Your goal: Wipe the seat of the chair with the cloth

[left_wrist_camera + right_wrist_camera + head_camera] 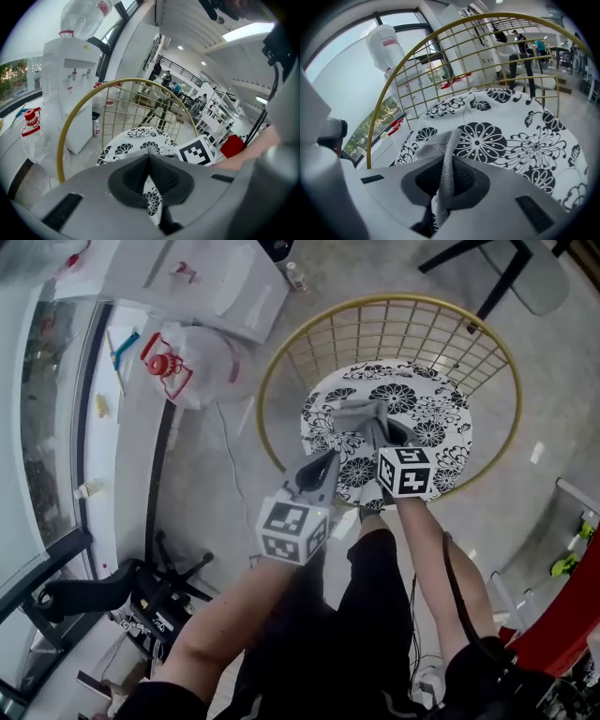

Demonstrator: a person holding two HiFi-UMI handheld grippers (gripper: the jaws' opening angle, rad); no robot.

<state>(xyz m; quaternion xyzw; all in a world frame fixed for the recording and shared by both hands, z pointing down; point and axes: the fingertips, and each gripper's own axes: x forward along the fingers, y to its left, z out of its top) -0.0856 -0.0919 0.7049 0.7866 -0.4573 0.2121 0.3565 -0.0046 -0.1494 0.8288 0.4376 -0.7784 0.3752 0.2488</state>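
Head view: the chair's round flower-print seat (427, 423) lies straight below, ringed at the back by the gold wire backrest (375, 329). The grey cloth (358, 413) rests bunched near the middle of the seat, a little toward its front. The right gripper (380, 432) reaches in over the seat's front edge and meets the cloth there, so it looks like the working hand. The left gripper (324, 463) hangs over the seat's front-left edge, apart from the cloth, probably kept aside so the wiping path is free.

Left gripper view: its 2 jaws meet at the tips with nothing between them; only a sliver of seat print shows below where they touch. Past them lie the seat (136, 138) and, just to its right, the right gripper's marker cube (197, 151).

Right gripper view: the 2 jaws are pinched on a fold of the cloth (443, 150), which rises from between them and spreads forward onto the front-left part of the seat (515, 136). Held by a single fold, most of the fabric trails loose onto the cushion; I judge that suits dragging it across the seat, though whether the loose part presses flat cannot be told. Most of the seat lies beyond the cloth, toward the backrest.
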